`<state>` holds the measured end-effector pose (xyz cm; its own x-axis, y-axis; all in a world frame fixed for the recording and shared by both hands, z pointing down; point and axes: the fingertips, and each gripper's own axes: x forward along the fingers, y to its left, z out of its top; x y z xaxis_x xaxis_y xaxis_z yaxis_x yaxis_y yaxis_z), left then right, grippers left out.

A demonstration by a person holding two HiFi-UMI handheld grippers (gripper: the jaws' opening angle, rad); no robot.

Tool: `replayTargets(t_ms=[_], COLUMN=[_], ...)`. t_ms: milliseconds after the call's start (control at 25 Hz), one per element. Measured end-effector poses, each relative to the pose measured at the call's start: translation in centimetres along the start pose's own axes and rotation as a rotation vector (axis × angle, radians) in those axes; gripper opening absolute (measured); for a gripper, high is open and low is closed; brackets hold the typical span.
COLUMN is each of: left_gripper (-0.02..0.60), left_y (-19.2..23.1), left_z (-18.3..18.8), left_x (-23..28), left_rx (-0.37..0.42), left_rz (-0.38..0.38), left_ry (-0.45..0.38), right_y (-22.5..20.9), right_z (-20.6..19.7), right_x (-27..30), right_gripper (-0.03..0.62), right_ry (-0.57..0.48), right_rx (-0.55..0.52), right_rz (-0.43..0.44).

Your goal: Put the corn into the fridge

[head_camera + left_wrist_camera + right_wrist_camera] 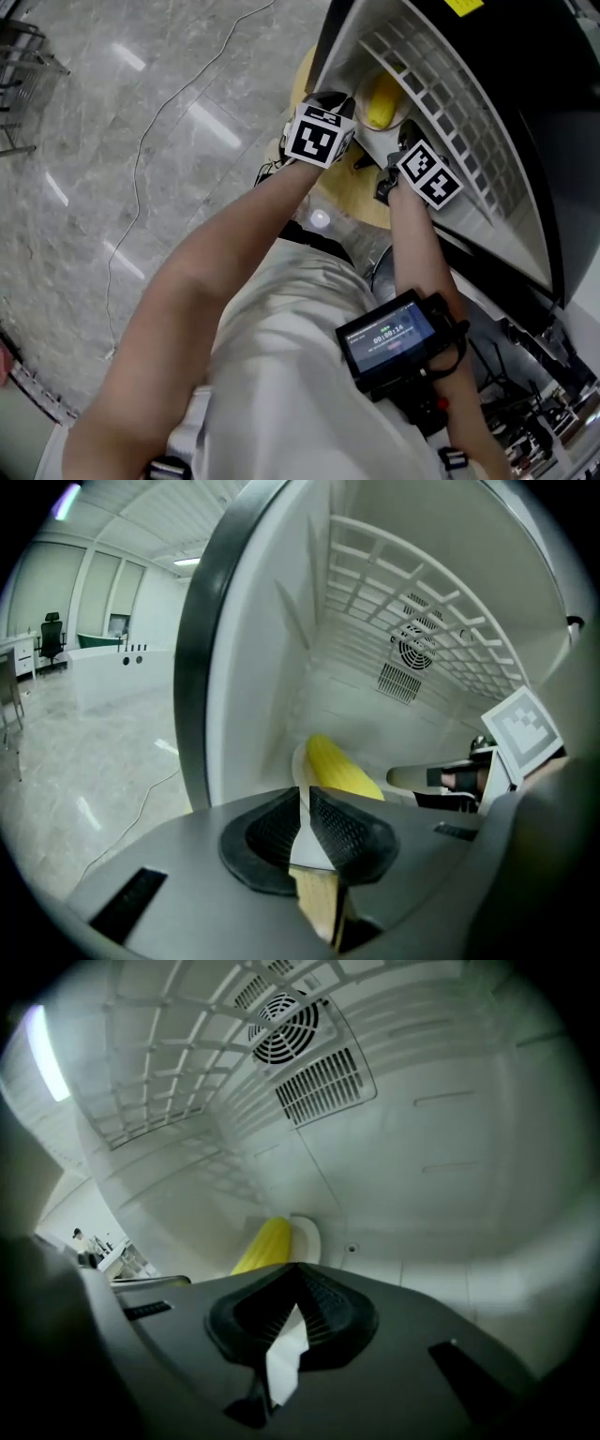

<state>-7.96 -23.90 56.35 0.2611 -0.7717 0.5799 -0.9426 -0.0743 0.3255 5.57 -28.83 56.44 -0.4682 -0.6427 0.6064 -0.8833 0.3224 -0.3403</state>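
A yellow corn cob (380,101) lies on a small white plate (373,142) just inside the open fridge (441,84). My left gripper (349,128) is shut on the plate's left rim, and the right gripper (397,157) pinches its right rim. In the left gripper view the corn (339,766) rests beyond the jaws of the left gripper (305,803), which clamp a white wedge of plate (300,850); the right gripper (450,778) shows at the right. In the right gripper view the corn (263,1244) and plate (307,1234) lie ahead of the right gripper (298,1283).
The fridge has white walls, a wire shelf (441,94) above the plate and a fan vent (291,1030) in the back wall. A round wooden stool (352,197) stands below the fridge mouth. A thin cable (141,159) runs over the marble floor at left.
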Motion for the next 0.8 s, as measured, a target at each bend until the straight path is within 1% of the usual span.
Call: replayTargets(t_ms=[160,280,520,640,800], left_gripper=[0.009,0.008,0.008,0.008,0.008], left_y=[0.3,0.2,-0.3,-0.7,-1.5], left_z=[-0.3,-0.1,0.1,-0.6,-1.3], left_x=[-1.7,-3.0,-6.1,-7.5,-9.6], left_rx=[0.006,0.024,0.060,0.047,0.041], left_rz=[0.015,0.007,0.004,-0.007,-0.043], left_ry=[0.010,0.004,-0.065,-0.079,-0.100], right_y=[1.5,2.4,3.5,4.2,5.2], right_z=[-0.3,-0.2,-1.0,-2.0,-2.8], right_x=[-0.9,-1.7,-3.5,-4.5,-6.4], right_gripper=[0.007,0.007,0.006,0.008,0.006], right_ry=[0.015,0.003,-0.010,-0.002,-0.011], right_rx=[-0.056,-0.062,-0.055,-0.062,-0.068], right_rz=[0.054,0.093,0.153,0.189,0.243])
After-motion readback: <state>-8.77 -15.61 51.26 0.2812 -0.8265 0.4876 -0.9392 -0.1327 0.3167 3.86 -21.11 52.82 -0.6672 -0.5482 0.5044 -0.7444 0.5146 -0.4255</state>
